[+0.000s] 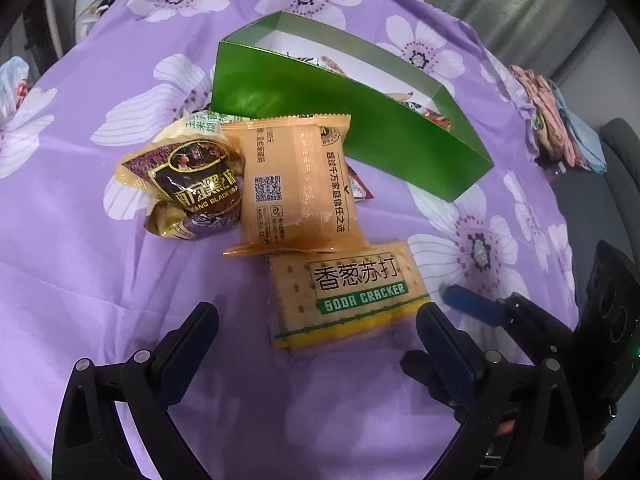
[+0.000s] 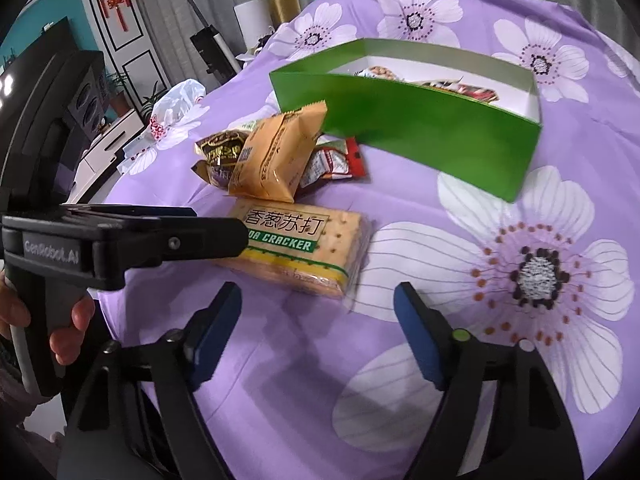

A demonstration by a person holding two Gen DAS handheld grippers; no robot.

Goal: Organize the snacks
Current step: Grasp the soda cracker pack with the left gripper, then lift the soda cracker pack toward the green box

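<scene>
**Snacks partly boxed, four packets still out**

On the purple cloth [image 1: 80, 280], a dark packet [image 1: 192, 180], orange packet [image 1: 296, 188], red packet [image 2: 340, 160] and cracker pack [image 1: 348, 292] lie before the green box [image 1: 360, 120], which holds some snacks. Left gripper [image 1: 316, 340] and right gripper [image 2: 316, 328] hover empty, jaws apart.

The cracker pack [image 2: 298, 246] lies on the purple cloth [image 2: 500, 216], with the open right gripper [image 2: 318, 328] just before it, the orange packet [image 2: 276, 156] behind it, and the green box [image 2: 408, 120] further behind.
</scene>
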